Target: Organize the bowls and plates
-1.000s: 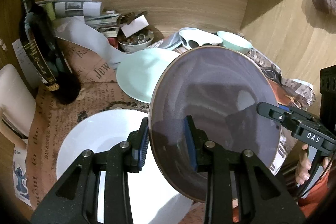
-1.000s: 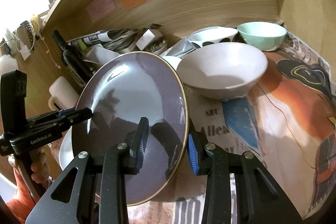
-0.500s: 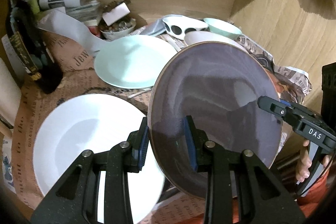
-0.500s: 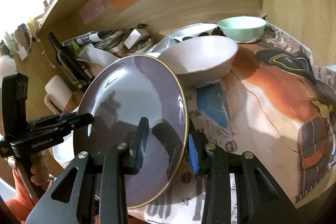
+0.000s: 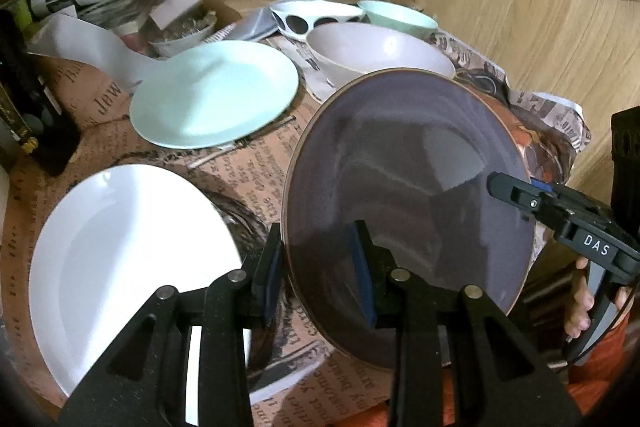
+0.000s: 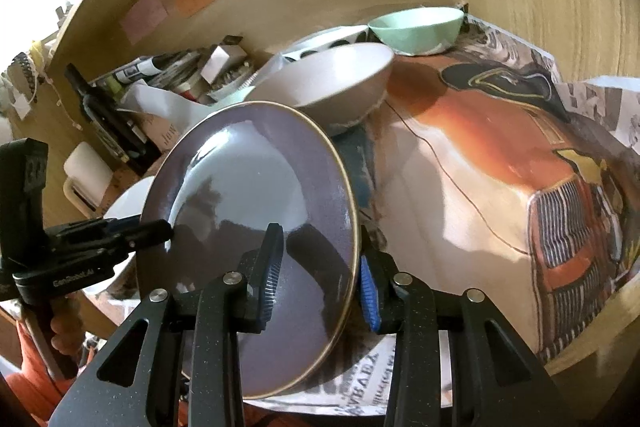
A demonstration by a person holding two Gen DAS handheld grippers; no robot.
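A dark purple plate (image 5: 408, 195) is held tilted above the desk (image 6: 460, 187), clamped at opposite rims. The left gripper (image 5: 320, 281) pinches its rim at 6 o'clock in the left view; the right gripper (image 6: 318, 275) pinches the other edge, both nearly closed on it. Two grips likely steady the wide, heavy plate. A white plate (image 5: 120, 251) lies at 8 o'clock, a mint plate (image 5: 216, 95) at 11, perhaps the stacking spots. Bowls (image 6: 328, 83) sit at 12.

The right gripper (image 5: 516, 193) body reads "DAS"; the newspaper (image 5: 256, 163) print stays illegible
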